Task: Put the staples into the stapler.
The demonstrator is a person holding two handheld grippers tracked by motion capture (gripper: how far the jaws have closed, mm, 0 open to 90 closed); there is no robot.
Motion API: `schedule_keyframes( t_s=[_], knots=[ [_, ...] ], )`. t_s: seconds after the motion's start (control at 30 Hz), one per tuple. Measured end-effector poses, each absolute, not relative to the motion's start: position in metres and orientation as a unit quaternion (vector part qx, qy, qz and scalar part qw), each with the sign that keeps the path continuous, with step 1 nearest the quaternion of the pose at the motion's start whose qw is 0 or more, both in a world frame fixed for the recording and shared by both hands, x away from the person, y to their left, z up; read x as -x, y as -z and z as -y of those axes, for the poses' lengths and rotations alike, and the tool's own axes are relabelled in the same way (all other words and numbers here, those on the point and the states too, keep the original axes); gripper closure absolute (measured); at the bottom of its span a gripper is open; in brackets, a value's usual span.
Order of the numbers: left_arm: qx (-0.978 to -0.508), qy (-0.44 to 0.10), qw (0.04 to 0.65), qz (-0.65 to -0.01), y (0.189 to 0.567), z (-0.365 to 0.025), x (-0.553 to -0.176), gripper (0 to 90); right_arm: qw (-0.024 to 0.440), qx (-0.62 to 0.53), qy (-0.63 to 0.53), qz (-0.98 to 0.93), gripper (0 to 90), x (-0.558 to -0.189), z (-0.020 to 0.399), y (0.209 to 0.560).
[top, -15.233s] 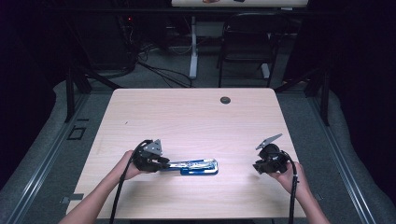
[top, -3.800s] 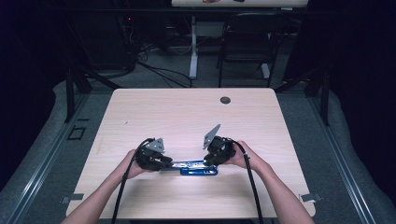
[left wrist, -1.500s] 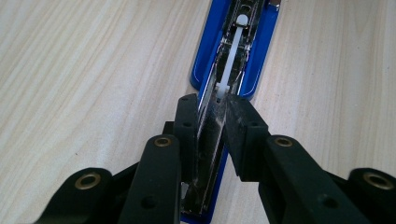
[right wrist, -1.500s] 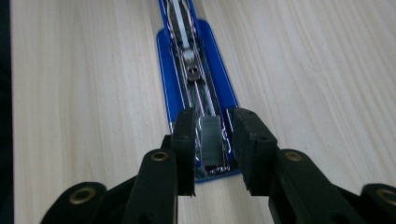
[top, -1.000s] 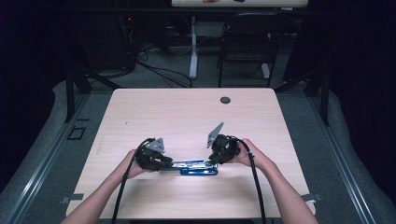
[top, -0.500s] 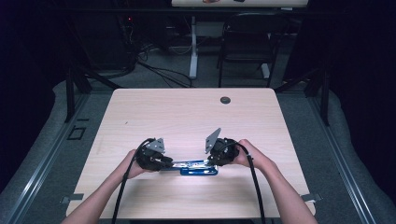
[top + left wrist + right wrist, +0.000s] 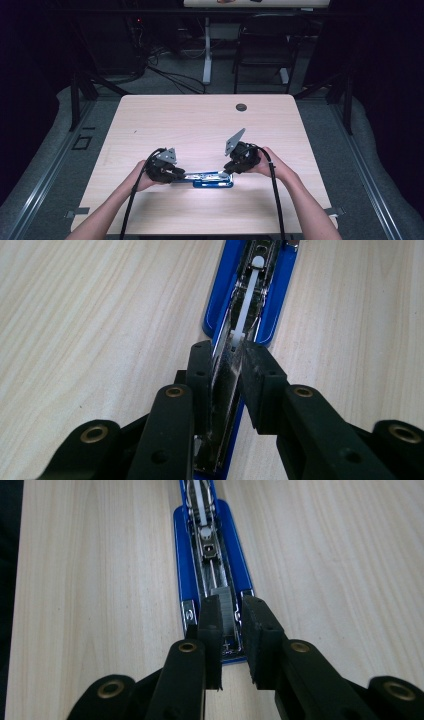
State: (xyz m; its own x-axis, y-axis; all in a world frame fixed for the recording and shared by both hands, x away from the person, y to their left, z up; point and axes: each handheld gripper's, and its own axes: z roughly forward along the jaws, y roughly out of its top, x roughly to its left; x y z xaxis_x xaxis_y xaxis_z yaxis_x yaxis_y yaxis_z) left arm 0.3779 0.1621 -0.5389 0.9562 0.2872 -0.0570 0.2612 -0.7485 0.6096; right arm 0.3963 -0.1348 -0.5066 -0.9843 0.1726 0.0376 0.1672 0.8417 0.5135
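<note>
High view: right gripper (image 7: 231, 170) stays at stapler (image 7: 212, 179).

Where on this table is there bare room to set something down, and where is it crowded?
The far half of the table is bare up to the small dark disc. Strips at each side edge are free too. The near middle is crowded: the stapler lies between left gripper and right gripper.

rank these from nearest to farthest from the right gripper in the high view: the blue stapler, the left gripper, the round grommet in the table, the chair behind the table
1. Blue stapler: right at the right gripper, its near end between the jaws.
2. Left gripper: at the stapler's other end, to the left.
3. Round grommet: up the table, near its far edge.
4. Chair: on the floor beyond the table.
</note>
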Motion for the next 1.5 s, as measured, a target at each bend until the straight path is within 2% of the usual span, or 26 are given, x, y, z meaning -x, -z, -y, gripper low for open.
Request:
schedule_keyframes(
  t_s=[0.53, 0.87, 1.13, 1.5],
  knots=[
    [-0.935, -0.02, 0.323, -0.146, 0.539, -0.162, -0.378, 75.0, 0.024, -0.073, -0.226, -0.971, 84.0, -0.392, 0.129, 0.516],
    [-0.935, -0.02, 0.323, -0.146, 0.539, -0.162, -0.378, 75.0, 0.034, -0.089, -0.262, -0.96, 81.7, -0.394, 0.13, 0.506],
    [-0.936, -0.027, 0.319, -0.147, 0.538, -0.163, -0.376, 74.6, 0.042, -0.138, -0.276, -0.95, 76.2, -0.393, 0.118, 0.506],
    [-0.936, -0.021, 0.323, -0.139, 0.538, -0.164, -0.374, 66.1, 0.035, -0.15, -0.266, -0.952, 82.5, -0.383, 0.083, 0.521]
  ],
)
